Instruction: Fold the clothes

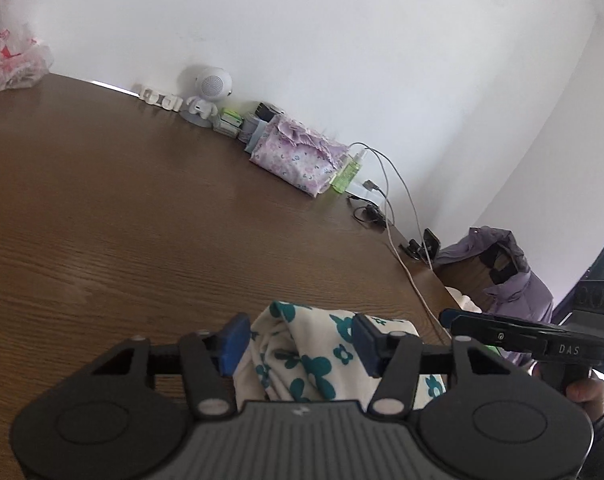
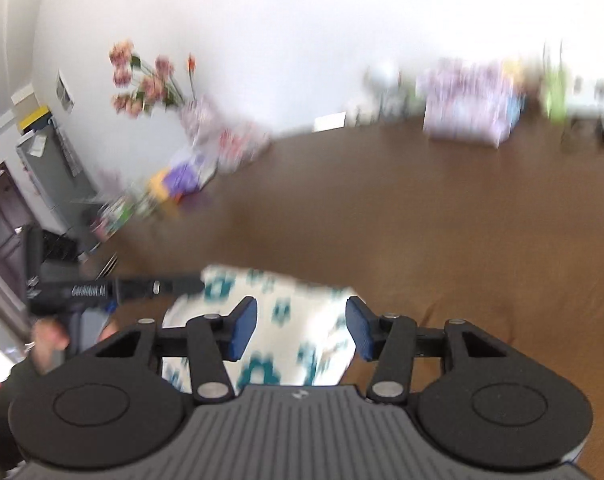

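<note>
While wooden table (image 1: 142,200) meets white wall (image 1: 342,40) | left hand-held gripper (image 1: 300,342) clenches garment (image 1: 322,366) | right hand-held gripper (image 2: 302,328) unclear

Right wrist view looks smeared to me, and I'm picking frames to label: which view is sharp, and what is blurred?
Left wrist view: sharp, wood grain on the table crisp, fisheye bends its edge. Right wrist view: motion blur smears the flowers, back-wall clutter and the floral cloth; only the right gripper stays crisp.
</note>
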`<state>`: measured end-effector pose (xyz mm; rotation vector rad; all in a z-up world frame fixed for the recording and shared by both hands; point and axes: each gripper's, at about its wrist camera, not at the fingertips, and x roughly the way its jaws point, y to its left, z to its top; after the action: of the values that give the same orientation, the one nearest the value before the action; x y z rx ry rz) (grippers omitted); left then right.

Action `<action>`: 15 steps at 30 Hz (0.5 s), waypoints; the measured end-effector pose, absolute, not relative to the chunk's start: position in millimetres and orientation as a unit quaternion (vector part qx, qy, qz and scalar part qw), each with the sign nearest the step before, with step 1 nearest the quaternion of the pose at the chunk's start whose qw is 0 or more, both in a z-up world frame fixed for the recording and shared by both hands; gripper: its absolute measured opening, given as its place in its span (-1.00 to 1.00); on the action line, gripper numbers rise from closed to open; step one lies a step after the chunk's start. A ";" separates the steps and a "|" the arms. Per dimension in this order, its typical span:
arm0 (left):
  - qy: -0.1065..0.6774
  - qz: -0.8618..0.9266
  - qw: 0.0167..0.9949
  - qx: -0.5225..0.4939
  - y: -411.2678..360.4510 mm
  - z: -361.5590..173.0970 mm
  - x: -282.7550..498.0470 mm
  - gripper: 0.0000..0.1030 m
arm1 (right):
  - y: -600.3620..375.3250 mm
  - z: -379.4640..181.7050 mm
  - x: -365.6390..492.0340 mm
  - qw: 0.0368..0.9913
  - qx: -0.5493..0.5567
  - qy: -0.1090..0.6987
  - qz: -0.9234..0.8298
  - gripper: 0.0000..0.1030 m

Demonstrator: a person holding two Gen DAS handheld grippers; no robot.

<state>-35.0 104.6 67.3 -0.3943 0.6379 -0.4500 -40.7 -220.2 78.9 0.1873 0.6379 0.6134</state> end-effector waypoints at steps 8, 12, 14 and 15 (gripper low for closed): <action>0.349 -0.148 0.915 -0.135 82.4 36.2 -32.9 -0.37 | -134.6 51.9 -40.2 0.903 -0.028 0.312 0.292 -0.69; 0.341 -0.127 0.921 -0.139 89.6 45.3 -34.8 -0.14 | -131.5 40.7 -43.4 0.909 -0.014 0.312 0.276 -0.71; 0.324 -0.109 0.930 -0.137 93.2 59.3 -39.3 -0.24 | -128.5 40.5 -46.7 0.912 -0.021 0.309 0.269 -0.71; 0.304 -0.111 0.936 -0.138 94.5 68.3 -44.9 -0.24 | -127.9 40.1 -48.7 0.913 -0.026 0.306 0.268 -0.71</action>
<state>-44.9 94.5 68.3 -0.2825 0.6218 -0.2274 -48.7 -127.9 40.1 -0.0542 0.6312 0.5531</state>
